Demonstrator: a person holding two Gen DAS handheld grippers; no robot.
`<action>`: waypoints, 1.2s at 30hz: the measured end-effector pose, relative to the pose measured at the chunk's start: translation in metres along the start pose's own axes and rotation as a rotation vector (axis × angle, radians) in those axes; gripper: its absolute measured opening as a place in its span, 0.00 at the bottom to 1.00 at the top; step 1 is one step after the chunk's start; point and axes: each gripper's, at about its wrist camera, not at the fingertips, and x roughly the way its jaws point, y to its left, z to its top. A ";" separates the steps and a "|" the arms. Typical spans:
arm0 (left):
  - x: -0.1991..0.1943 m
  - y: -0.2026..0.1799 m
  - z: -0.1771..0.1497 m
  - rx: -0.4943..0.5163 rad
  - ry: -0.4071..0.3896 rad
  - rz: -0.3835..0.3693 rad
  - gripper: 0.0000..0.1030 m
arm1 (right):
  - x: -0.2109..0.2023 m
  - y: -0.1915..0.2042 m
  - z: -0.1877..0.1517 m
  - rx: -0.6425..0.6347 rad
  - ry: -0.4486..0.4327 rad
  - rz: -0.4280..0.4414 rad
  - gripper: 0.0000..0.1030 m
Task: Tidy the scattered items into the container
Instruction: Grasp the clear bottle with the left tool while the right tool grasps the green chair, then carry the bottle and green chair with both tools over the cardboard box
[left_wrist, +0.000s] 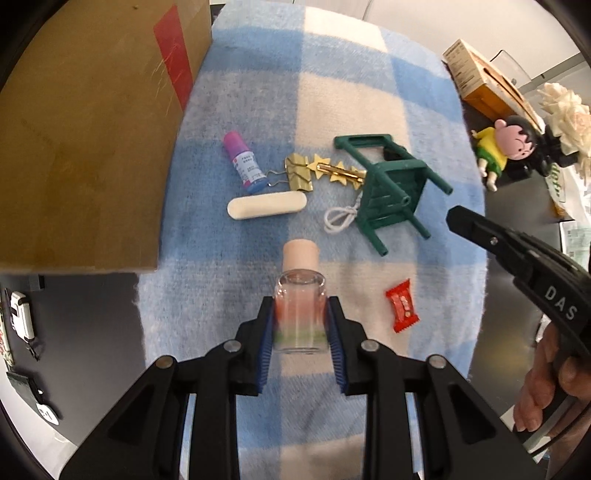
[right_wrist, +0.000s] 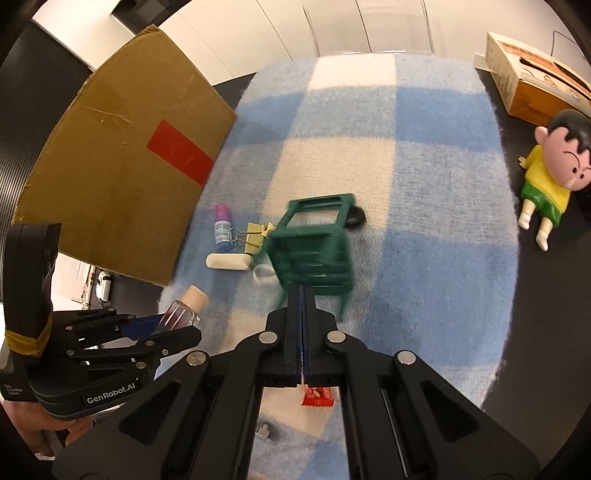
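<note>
Left wrist view showed one clear cork-stoppered glass bottle (left_wrist: 300, 314) clamped in the left tool (left_wrist: 300, 325); at two o'clock, the right tool (right_wrist: 302, 295), marked "DAS", was pinched fully together on one green plastic toy chair (right_wrist: 314, 254).

The right gripper (right_wrist: 302, 295), jaws pressed together, pinches the blurred green chair (right_wrist: 314, 247) over the checked blanket (right_wrist: 424, 258), while the left gripper (right_wrist: 162, 325) grips a corked bottle (right_wrist: 183, 312) near the cardboard box (right_wrist: 122, 166).

Dark tabletop (right_wrist: 535, 314), white wall panels (right_wrist: 229, 40) behind.
</note>
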 end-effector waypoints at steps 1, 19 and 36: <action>-0.001 -0.001 0.002 -0.001 -0.003 -0.001 0.26 | -0.001 -0.001 -0.002 0.004 0.001 -0.007 0.00; 0.009 0.001 0.007 -0.022 0.023 0.005 0.26 | 0.015 -0.025 0.026 0.083 -0.027 0.006 0.33; -0.034 -0.016 0.013 -0.002 -0.059 -0.036 0.26 | -0.016 -0.008 0.033 0.036 -0.050 -0.057 0.07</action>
